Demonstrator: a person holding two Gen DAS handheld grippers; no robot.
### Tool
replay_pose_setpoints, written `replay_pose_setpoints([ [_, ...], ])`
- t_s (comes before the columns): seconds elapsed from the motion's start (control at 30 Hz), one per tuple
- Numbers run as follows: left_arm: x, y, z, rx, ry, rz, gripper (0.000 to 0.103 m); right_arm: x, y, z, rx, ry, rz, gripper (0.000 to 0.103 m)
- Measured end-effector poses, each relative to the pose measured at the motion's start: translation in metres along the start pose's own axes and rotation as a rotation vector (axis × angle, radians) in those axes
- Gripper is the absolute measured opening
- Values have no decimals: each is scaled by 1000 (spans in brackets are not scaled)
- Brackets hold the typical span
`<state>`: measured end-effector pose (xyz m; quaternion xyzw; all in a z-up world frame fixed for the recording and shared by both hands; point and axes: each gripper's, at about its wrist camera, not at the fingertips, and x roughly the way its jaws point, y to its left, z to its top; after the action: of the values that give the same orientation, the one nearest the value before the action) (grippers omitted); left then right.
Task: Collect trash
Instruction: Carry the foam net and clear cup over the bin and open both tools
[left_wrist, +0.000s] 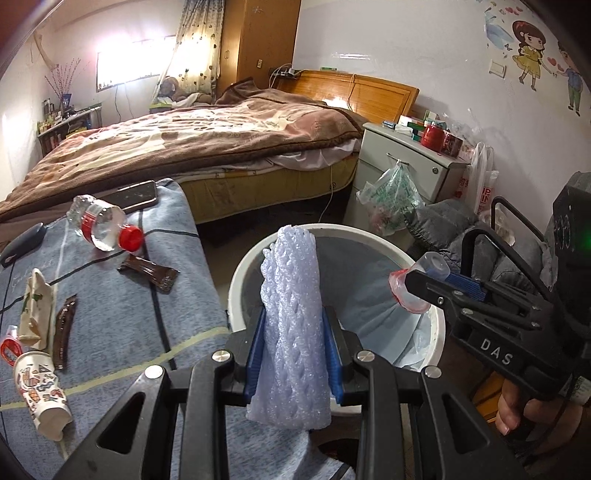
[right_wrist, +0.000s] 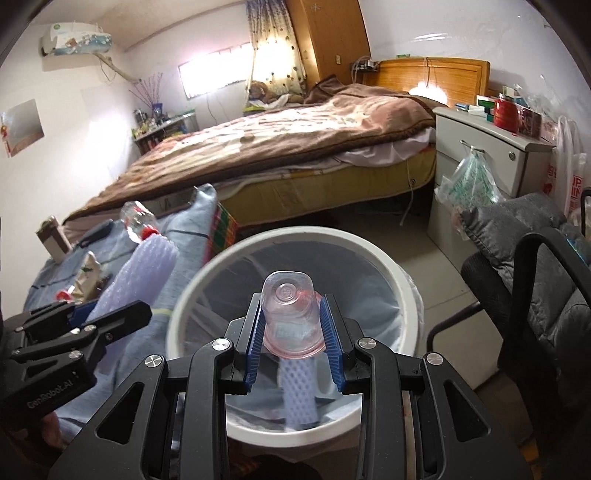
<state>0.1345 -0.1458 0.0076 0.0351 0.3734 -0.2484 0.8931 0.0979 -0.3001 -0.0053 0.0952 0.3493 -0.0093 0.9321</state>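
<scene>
My left gripper (left_wrist: 293, 332) is shut on a white foam net sleeve (left_wrist: 291, 273), held upright over the near rim of a white lined trash bin (left_wrist: 437, 325). To the right, my right gripper (left_wrist: 421, 286) is shut on a small clear plastic cup (left_wrist: 430, 267) above the bin. In the right wrist view that cup (right_wrist: 288, 306) sits bottom-up between the blue pads of the right gripper (right_wrist: 291, 328), over the bin (right_wrist: 373, 254). Another foam net (right_wrist: 299, 395) lies inside the bin. The left gripper (right_wrist: 110, 314) with its foam sleeve (right_wrist: 151, 266) is at the left.
On the blue-clothed table (left_wrist: 122, 314) lie a clear bottle with a red cap (left_wrist: 103, 225), two brown wrappers (left_wrist: 147, 273), a paper cup (left_wrist: 40, 391), crumpled packaging (left_wrist: 35, 306) and a phone (left_wrist: 136, 195). A bed (left_wrist: 203, 140), a nightstand (left_wrist: 402, 166) and a chair with a grey jacket (right_wrist: 535, 258) surround the bin.
</scene>
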Motion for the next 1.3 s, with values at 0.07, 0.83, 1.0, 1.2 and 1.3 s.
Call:
replay_pose_setpoints([
  [0.07,5,-4,-1,6,10,-4,32,3,-5,-2,6,16,-7,33],
  [0.83,3,-4,-4,-20,4,3,60,6,-10,-5,1,27,-51,53],
  [1.0,-7,4,-6,-36,-14,16,60,3,-6,-5,4,18,-46,53],
  [1.2,-21,18,-11,-56,-37,41,61,-1,3,-6,2,5,-33,53],
  [1.3,-29,25,-14,-58,-50,70,61,-2,10,-6,-8,1,-25,53],
])
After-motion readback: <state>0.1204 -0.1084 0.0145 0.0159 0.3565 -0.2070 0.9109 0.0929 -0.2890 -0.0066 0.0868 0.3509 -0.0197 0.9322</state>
